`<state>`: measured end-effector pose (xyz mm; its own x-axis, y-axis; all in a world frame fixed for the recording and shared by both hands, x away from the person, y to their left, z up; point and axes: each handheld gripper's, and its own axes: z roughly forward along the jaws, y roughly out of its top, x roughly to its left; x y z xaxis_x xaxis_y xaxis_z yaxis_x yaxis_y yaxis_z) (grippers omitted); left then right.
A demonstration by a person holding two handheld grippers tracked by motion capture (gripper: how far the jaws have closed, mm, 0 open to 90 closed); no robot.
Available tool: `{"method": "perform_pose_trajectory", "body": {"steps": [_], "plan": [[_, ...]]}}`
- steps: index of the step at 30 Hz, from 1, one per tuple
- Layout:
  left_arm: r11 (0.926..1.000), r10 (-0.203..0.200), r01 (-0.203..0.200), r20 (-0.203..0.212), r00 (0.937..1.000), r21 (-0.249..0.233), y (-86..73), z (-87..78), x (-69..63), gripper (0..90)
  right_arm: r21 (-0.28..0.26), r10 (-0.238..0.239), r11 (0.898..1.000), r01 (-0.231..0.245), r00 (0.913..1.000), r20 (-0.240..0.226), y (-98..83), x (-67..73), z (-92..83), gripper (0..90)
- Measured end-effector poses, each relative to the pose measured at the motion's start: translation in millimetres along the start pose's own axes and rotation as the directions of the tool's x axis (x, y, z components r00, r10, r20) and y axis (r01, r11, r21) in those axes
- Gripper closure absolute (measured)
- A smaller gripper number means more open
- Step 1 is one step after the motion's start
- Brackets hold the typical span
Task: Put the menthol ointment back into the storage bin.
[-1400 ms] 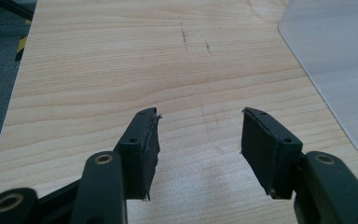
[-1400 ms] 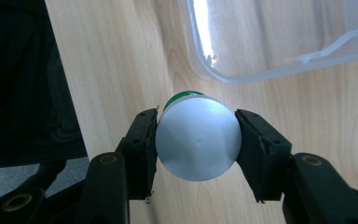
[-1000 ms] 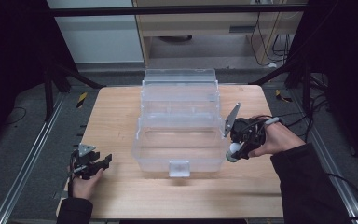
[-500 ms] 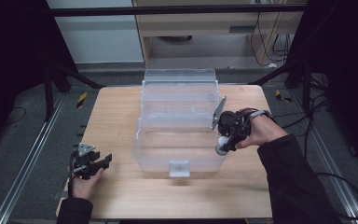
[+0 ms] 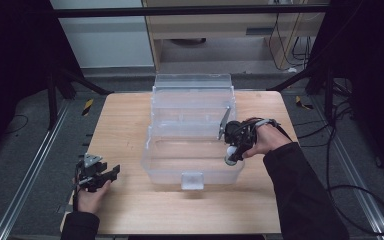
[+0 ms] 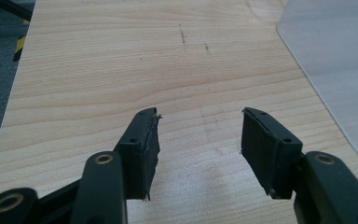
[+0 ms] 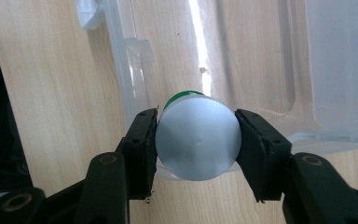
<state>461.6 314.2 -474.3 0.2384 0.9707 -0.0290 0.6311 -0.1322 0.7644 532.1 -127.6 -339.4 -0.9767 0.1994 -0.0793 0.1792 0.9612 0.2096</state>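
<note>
Your right hand-held gripper pinches a silver-bottomed can with green rim above the clear plastic storage box; next, lower and release. Left hand-held gripper rests spread.

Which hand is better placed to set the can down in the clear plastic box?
Right. The right gripper already grips the silver can above the box, while the left gripper sits open and idle over the table.
</note>
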Motion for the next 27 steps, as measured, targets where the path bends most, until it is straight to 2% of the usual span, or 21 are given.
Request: {"method": "perform_pose_trajectory", "body": {"steps": [14,20,21,27], "plan": [[1.0000,0.002,-0.002,-0.001,1.0000,0.002,-0.1,0.5,-0.1,46.2,0.006,0.011,1.000,-0.010,0.9994,-0.032,-10.8,-3.4,32.7,50.5],[1.0000,0.003,-0.003,-0.002,1.0000,0.003,-0.1,0.7,-0.3,46.2,0.019,0.012,1.000,-0.011,0.9993,-0.036,-14.6,-4.4,41.0,50.5],[1.0000,0.003,-0.003,-0.002,1.0000,0.003,-0.2,0.9,-0.3,46.2,0.028,0.001,1.000,0.000,0.9997,-0.025,-15.0,-4.0,42.8,50.5],[1.0000,0.004,-0.004,-0.002,1.0000,0.002,-0.1,0.7,-0.3,46.3,0.026,-0.011,1.000,0.012,0.9995,-0.030,-13.5,-4.0,45.7,50.5]]}}
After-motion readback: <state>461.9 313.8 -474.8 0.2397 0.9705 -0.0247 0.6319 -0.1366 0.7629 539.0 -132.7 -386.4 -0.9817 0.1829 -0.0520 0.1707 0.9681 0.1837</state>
